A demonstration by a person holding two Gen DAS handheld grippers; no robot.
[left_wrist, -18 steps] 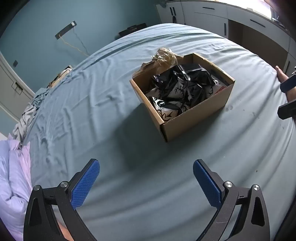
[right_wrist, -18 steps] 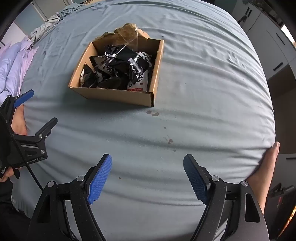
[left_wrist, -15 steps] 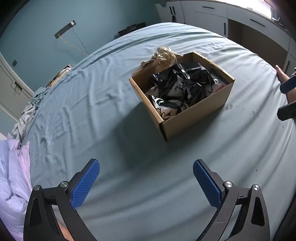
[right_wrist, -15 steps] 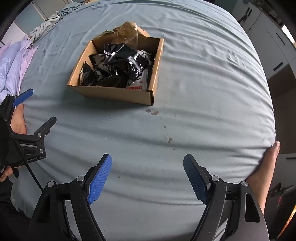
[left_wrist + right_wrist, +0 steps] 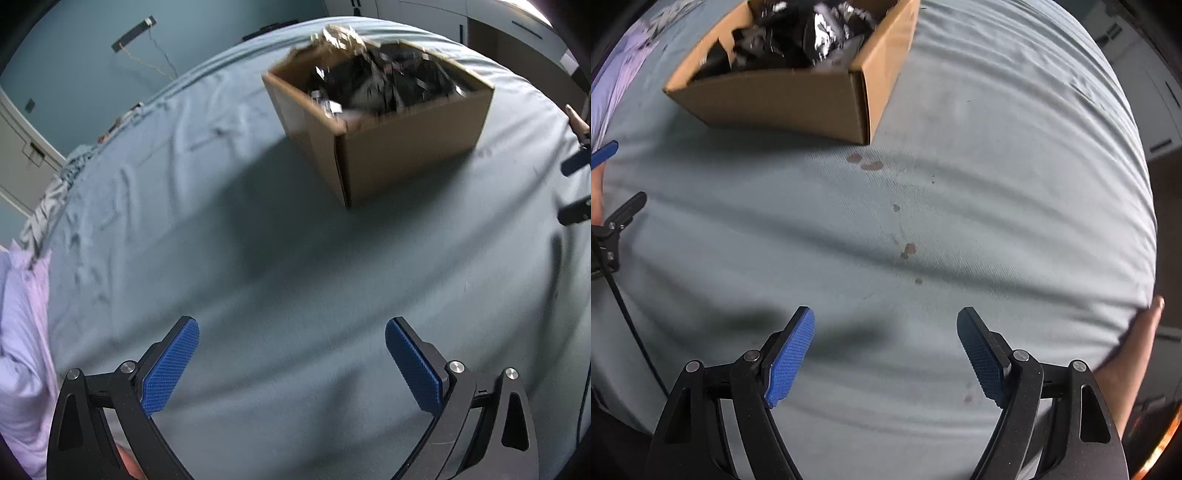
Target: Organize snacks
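Where blur smears the view: contents of the open brown cardboard box [image 5: 406,147] read only as crumpled black-and-silver snack packets [image 5: 384,85]; no print legible, count not possible.
Cut off: box top runs past the upper frame edge in the right wrist view [image 5: 798,99]; its far wall is unseen there.
Hard to tell: pale crinkled wrapper [image 5: 341,35] at the box's far corner, clear plastic or paper, uncertain.
Box position: rests on the wrinkled blue-grey bedsheet [image 5: 258,258], ahead of both grippers, apart from each.
Box look: plain, flaps gone or folded, 1 vertical corner seam facing the left camera; packets heaped to the rim.
Left gripper [image 5: 291,354]: black frame, blue textured pads, fingers spread wide, nothing between, above bare sheet.
Right gripper [image 5: 885,347]: same build, fingers parted somewhat less, nothing between.
Sheet marks: small brown stains [image 5: 868,162] just below the box corner.
Edges: lilac bedding [image 5: 22,332] bunched at the left side; bed edge drops off at right, where a bare limb [image 5: 1137,339] of the person presses against it.
Open room: broad bare sheet between grippers and box.
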